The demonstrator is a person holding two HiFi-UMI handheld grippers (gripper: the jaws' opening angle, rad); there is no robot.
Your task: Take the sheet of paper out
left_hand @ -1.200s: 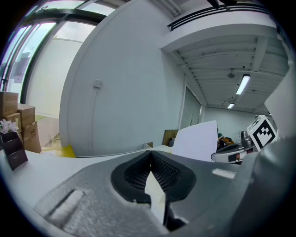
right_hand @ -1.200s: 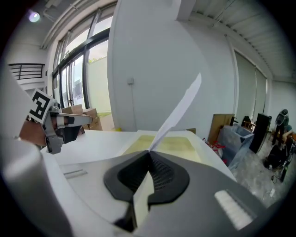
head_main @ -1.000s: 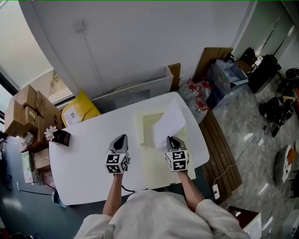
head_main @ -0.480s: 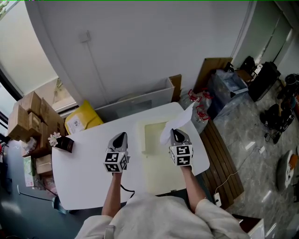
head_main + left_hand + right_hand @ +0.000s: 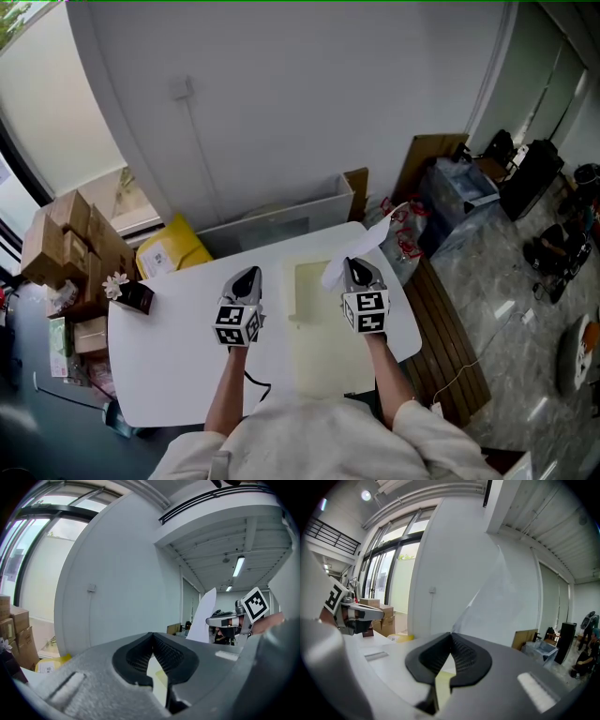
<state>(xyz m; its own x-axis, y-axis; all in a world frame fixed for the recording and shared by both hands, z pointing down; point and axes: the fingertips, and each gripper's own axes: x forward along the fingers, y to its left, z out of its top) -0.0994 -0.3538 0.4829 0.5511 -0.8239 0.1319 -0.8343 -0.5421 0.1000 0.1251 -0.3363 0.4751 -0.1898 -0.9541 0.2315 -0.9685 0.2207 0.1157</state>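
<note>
A white sheet of paper hangs in the air above the table's far right, and my right gripper is shut on its near edge. In the right gripper view the sheet rises up and to the right from the closed jaw tips. Below it a pale yellow folder lies flat on the white table. My left gripper hovers left of the folder, jaws shut with nothing between them. The left gripper view shows the sheet standing up from the right gripper.
A small dark box with a white flower sits at the table's left edge. Cardboard boxes and a yellow package lie on the floor at left. A white bin stands behind the table, a wooden bench to its right.
Both grippers have risen. The right one has carried the sheet up off the yellow folder, and the sheet now stands more upright, toward the far right.
</note>
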